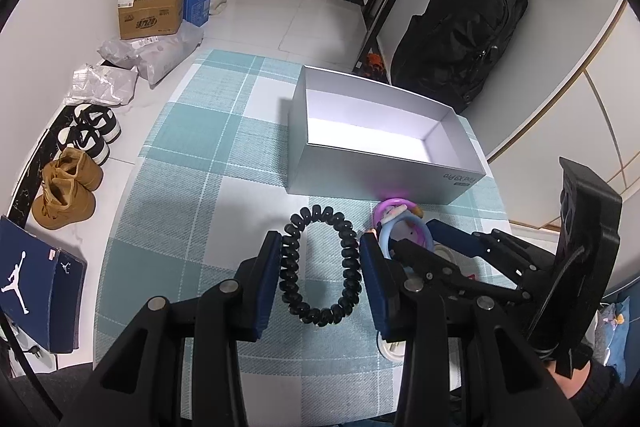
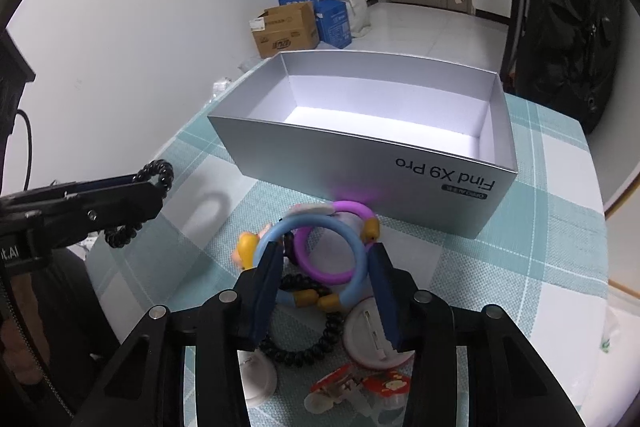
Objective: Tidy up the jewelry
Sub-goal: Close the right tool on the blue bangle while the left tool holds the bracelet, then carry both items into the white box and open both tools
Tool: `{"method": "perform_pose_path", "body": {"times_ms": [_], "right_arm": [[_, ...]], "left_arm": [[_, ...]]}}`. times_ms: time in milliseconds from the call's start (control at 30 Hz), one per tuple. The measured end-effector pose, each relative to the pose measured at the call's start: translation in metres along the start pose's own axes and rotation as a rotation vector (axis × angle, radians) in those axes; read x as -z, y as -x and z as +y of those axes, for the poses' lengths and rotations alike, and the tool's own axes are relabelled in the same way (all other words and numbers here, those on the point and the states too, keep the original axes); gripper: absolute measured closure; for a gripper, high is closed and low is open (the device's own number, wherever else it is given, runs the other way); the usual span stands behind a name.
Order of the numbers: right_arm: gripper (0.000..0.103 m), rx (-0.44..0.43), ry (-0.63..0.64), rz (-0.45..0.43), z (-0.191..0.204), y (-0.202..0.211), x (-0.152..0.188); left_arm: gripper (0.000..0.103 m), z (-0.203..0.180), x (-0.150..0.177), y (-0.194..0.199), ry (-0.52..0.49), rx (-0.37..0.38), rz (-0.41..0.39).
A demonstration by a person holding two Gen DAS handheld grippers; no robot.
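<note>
The left gripper (image 1: pixel 320 267) holds a black coiled hair tie (image 1: pixel 318 267) squeezed between its two blue pads, the loop pressed into a tall oval with one pad touching each long side. In the right wrist view the same tie (image 2: pixel 158 175) sticks out past the tips of that gripper (image 2: pixel 154 203), lifted clear of the checked tablecloth (image 1: pixel 200 187).

Beyond the left fingertips, and a little to their right, stands an open silver box (image 1: pixel 372 183) with a white inside; nothing shows in it. Between the box and the fingertips lie a purple ring (image 1: pixel 394 207) and a light blue ring (image 1: pixel 404 235), overlapping.

The right gripper (image 2: pixel 324 267) reaches down over that small heap. Its pads sit against the outer sides of the light blue ring (image 2: pixel 310 227), one on each side, so the fingers look clamped on it. The purple ring (image 2: pixel 352 211) lies partly inside the blue one, just ahead of the fingertips, close to the box wall (image 2: pixel 360 167). A yellow charm (image 2: pixel 246 245) sits just left of the left finger. Between and behind the fingers lie a second black coiled tie (image 2: pixel 304 347), a round white badge (image 2: pixel 372 331) by the right finger, another white disc (image 2: pixel 260 375) nearer the left finger, and a red and white clip (image 2: pixel 360 387) closest to the camera.
</note>
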State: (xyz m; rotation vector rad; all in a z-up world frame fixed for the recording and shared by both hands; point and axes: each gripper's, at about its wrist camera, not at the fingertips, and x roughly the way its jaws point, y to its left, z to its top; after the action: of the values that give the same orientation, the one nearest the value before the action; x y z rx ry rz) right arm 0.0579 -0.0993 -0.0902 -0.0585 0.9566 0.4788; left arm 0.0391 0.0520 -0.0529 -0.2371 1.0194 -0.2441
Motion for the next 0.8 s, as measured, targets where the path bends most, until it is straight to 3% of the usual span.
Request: {"method": "perform_pose_path", "body": {"times_ms": [133,300,400,600,800], "right_arm": [[0.062,-0.009,-0.008,0.011,-0.003,0.000,0.003],[0.088,-0.038,-0.093,0.040,-0.020,0.002,0.009],[0.094,-0.064,-0.148,0.049,-0.031,0.002,0.011],[0.096,-0.071,-0.139,0.053,-0.031,0.005,0.012],[0.096,-0.100,-0.129,-0.022,-0.028,0.027,0.012]], "left_arm": [[0.069,-0.001,0.000,-0.001,-0.001,-0.003,0.001],[0.069,-0.001,-0.001,-0.001,0.003,-0.002,0.008],[0.069,-0.002,-0.001,-0.001,0.002,-0.001,0.008],[0.069,-0.005,-0.001,-0.003,-0.003,-0.002,0.009],[0.069,-0.008,-0.003,-0.001,-0.016,-0.007,-0.008]]}}
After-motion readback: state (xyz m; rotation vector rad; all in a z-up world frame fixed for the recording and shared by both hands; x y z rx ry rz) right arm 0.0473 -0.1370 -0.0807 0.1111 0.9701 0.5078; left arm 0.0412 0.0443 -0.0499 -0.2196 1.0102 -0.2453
